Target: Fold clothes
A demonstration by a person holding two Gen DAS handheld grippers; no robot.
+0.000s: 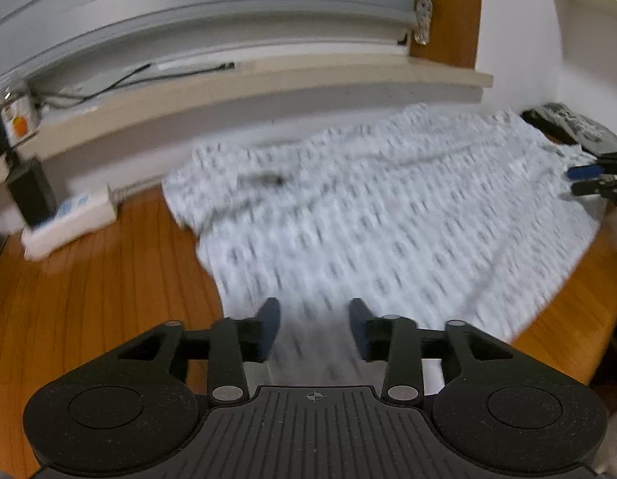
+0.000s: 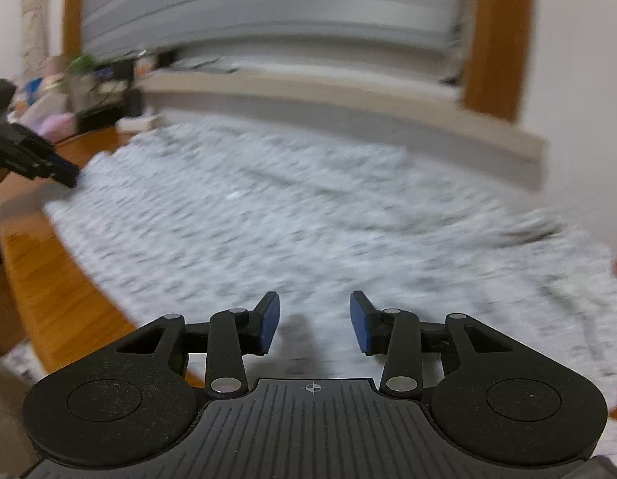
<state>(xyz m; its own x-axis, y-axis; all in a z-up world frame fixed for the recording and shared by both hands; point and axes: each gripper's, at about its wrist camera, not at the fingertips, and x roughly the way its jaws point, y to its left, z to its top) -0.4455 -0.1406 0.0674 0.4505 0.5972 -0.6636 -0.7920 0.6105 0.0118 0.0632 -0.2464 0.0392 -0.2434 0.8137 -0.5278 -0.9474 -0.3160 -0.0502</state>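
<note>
Garment: a white patterned garment (image 1: 368, 219) lies spread nearly flat on the wooden table (image 1: 89, 299), reaching from the near edge to the far wall under the window sill (image 1: 268, 80); judged, it is laid out so a fold can start.
Left gripper (image 1: 314, 329): jaws spread, nothing between them, over the garment's near left part.
Right gripper (image 2: 314, 321): jaws spread and empty, over the near right part of the cloth.
Why so: both seem placed to take hold of the near hem.
Edges: the left edge of the cloth is free beside bare wood; the near hem curves along the table edge.
Room: a white box (image 1: 69, 219) sits far left, a dark object (image 1: 568, 123) far right; the far wall limits pushing.
</note>
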